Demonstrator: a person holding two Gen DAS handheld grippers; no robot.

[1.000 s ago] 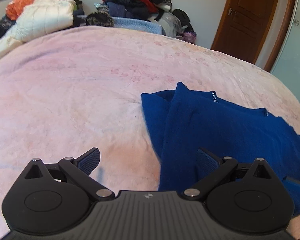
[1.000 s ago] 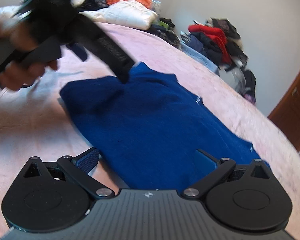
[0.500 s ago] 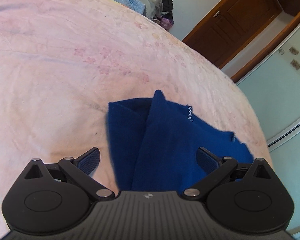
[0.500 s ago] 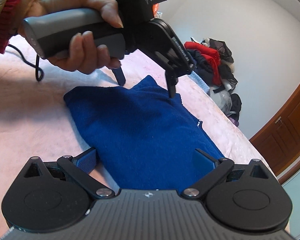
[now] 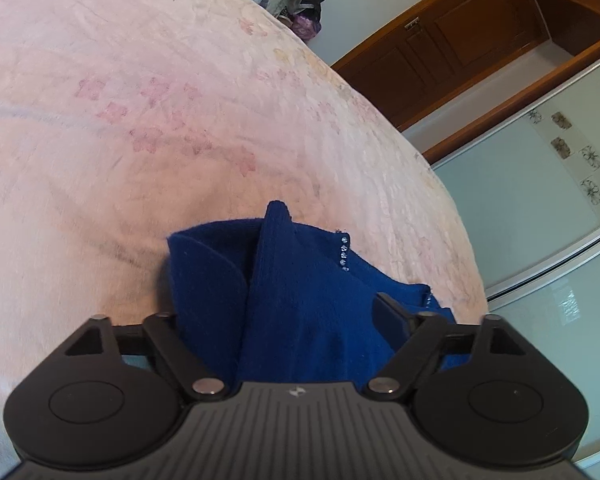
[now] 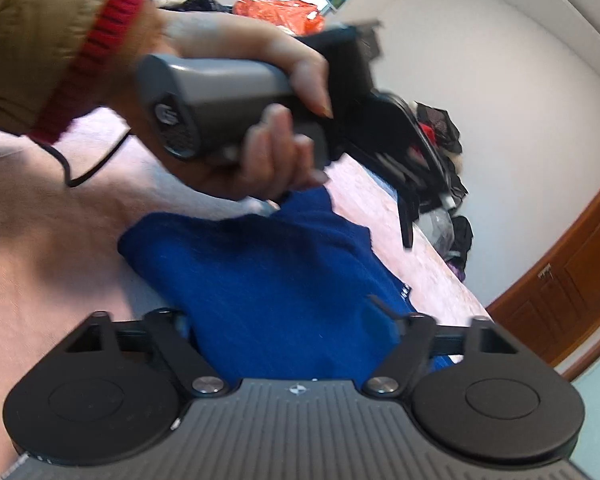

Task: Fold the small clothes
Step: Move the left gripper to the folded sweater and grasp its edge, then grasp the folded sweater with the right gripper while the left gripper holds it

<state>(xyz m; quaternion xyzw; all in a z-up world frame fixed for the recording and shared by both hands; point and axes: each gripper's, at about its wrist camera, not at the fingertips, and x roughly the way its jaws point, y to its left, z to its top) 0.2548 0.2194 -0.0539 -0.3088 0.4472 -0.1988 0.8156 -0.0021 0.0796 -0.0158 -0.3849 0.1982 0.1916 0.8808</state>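
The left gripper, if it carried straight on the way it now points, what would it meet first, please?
Most likely the blue garment, which already lies between the fingers of the left gripper; past it comes the pink bedspread. Depth is hard to judge.

Bare pink bed [image 5: 148,128] lay open left of and beyond the blue garment [image 5: 300,300]. A clothes pile [image 6: 440,152] crowded the far edge. In the right wrist view, the hand [image 6: 252,120] blocked passage above the garment's far end.

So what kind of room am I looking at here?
Most likely a bedroom in a home: a bed under a pink floral bedspread, a wooden door, and a heap of clothes along the far wall.
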